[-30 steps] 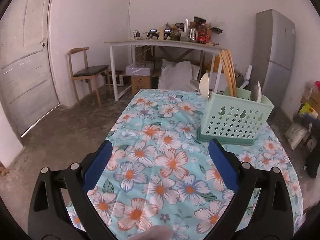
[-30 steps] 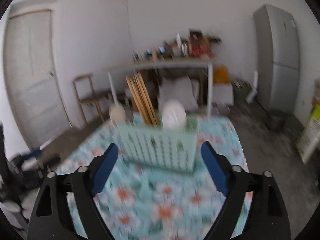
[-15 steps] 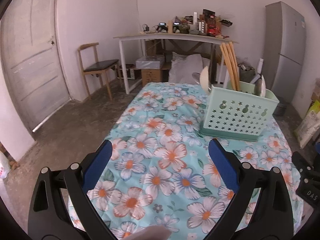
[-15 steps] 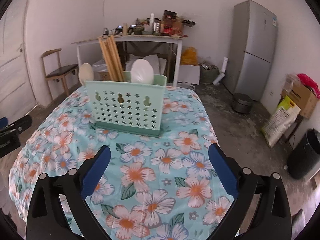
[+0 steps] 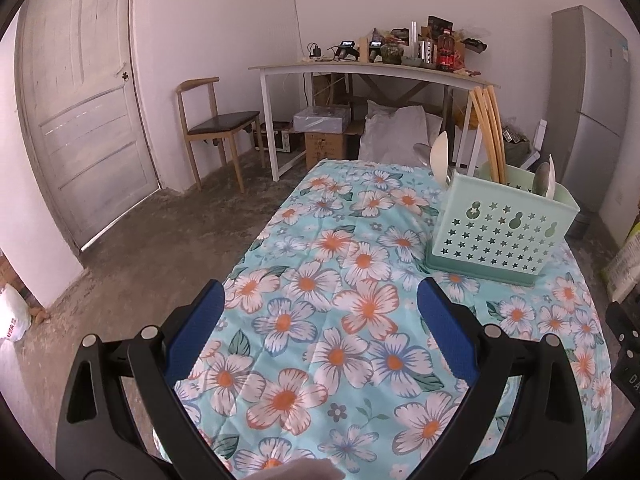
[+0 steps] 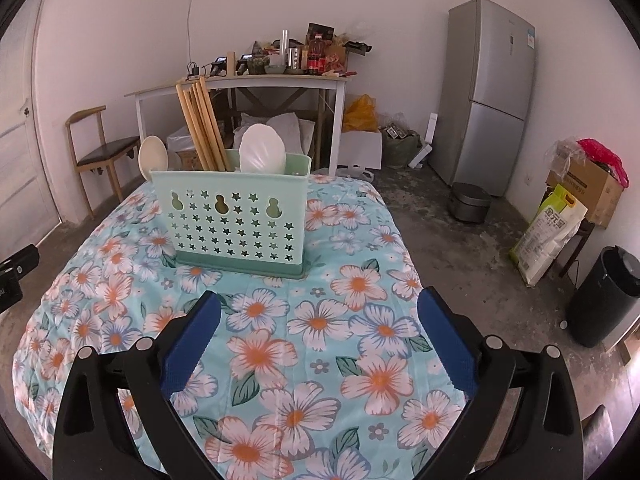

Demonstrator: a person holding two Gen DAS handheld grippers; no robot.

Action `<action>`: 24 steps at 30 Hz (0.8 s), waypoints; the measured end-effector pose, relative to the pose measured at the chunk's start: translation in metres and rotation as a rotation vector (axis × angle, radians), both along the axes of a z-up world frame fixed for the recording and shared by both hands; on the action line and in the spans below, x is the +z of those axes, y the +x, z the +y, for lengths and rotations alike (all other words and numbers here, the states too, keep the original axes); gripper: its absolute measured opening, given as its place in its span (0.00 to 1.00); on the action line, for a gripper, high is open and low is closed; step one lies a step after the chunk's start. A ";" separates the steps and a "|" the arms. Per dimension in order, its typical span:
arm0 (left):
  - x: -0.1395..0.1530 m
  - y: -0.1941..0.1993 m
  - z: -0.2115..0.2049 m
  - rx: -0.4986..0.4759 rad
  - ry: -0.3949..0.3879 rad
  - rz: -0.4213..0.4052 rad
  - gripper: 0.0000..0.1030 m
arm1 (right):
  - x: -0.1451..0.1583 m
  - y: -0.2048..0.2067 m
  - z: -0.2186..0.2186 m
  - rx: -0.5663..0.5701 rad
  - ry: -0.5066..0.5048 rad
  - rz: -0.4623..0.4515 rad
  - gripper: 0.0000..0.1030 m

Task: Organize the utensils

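A mint-green utensil holder (image 6: 236, 224) with star-shaped holes stands on the floral tablecloth (image 6: 320, 320); the left wrist view shows the same holder (image 5: 500, 236) at the right. Wooden chopsticks (image 6: 202, 128), a white ladle (image 6: 262, 154) and a cream spoon (image 6: 152, 158) stand upright in it. The chopsticks (image 5: 490, 132) and spoons (image 5: 438, 156) rise above its rim in the left wrist view too. My right gripper (image 6: 320, 344) hovers open in front of the holder, nothing between its blue pads. My left gripper (image 5: 320, 332) is open over the cloth, left of the holder, and empty.
The table edge drops to a concrete floor on the left (image 5: 140, 260) and right (image 6: 480, 248). A wooden chair (image 5: 216, 128), a white door (image 5: 80, 120), a cluttered desk (image 6: 248, 80), a grey fridge (image 6: 488, 92), a black bin (image 6: 604, 296) and a rice sack (image 6: 548, 232) ring the room.
Both views have tilted and swung so the holder sits lower and clearer in frame. The right view went from blurred and close to the holder to sharp and further back. Both grippers stay open.
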State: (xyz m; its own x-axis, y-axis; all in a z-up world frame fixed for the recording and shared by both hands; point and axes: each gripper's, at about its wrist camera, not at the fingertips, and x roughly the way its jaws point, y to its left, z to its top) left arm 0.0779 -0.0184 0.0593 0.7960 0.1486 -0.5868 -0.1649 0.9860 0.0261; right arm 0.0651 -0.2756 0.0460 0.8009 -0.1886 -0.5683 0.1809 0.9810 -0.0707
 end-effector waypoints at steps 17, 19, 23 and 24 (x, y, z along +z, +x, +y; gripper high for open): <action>0.000 -0.001 0.000 -0.013 -0.028 0.012 0.90 | 0.001 0.000 0.002 0.013 0.010 0.000 0.93; 0.001 -0.001 -0.001 -0.015 -0.027 0.012 0.90 | 0.001 0.000 0.003 0.011 0.011 0.001 0.93; 0.003 -0.002 -0.002 -0.021 -0.022 0.005 0.90 | 0.001 0.000 0.001 0.010 0.013 0.000 0.93; 0.003 -0.002 -0.002 -0.022 -0.022 0.004 0.90 | 0.001 0.000 0.001 0.009 0.012 0.000 0.93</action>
